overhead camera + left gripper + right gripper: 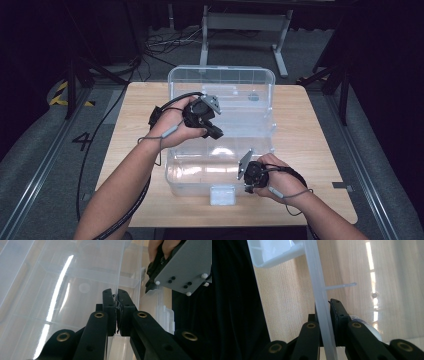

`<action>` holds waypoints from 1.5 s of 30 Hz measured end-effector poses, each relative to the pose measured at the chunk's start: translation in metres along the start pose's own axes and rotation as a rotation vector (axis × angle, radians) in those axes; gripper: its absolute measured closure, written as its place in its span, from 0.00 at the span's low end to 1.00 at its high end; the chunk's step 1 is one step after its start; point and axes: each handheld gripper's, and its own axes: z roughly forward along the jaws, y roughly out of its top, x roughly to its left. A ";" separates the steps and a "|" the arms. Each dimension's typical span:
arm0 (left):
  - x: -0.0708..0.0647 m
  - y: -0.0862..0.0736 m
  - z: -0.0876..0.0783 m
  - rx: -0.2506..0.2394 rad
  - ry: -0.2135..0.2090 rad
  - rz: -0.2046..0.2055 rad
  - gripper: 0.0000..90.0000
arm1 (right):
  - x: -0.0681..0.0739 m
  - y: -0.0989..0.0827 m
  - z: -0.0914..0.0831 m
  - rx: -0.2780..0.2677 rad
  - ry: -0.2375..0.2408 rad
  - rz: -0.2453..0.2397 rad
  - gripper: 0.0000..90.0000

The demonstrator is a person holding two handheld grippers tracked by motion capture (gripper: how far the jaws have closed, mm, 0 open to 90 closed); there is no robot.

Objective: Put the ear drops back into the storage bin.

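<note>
We are looking at a clear rectangular plastic storage box (220, 172) sitting at the centre of the high view on a light wooden table (310, 145), with its clear hinged lid (222, 92) standing open behind it toward the top of the frame. We are seeing the left gripper (216, 133) left of centre, over the middle of the box; in the left gripper view (116, 312) its black jaws are pressing nearly together, pinching a thin clear wall of the box edge-on. The right gripper (248, 189) is sitting at the lower centre-right, at the box's near right corner; in the right gripper view (325, 322) its jaws are clamping the frosted rim of the box (319, 290) between them. A white latch tab (222, 195) is hanging at the box's front edge, just left of the right gripper. Black cables (165, 45) are lying on the grey floor at the top.
</note>
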 end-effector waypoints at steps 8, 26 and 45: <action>-0.009 -0.005 0.001 0.001 -0.009 0.012 0.97 | 0.002 -0.001 0.000 0.004 -0.003 0.017 0.95; -0.023 -0.007 0.005 0.027 -0.012 0.030 0.97 | 0.005 0.000 0.000 0.007 -0.038 0.000 0.93; -0.028 -0.010 0.008 0.031 -0.029 0.034 0.97 | 0.012 0.001 0.000 0.021 -0.101 0.001 0.91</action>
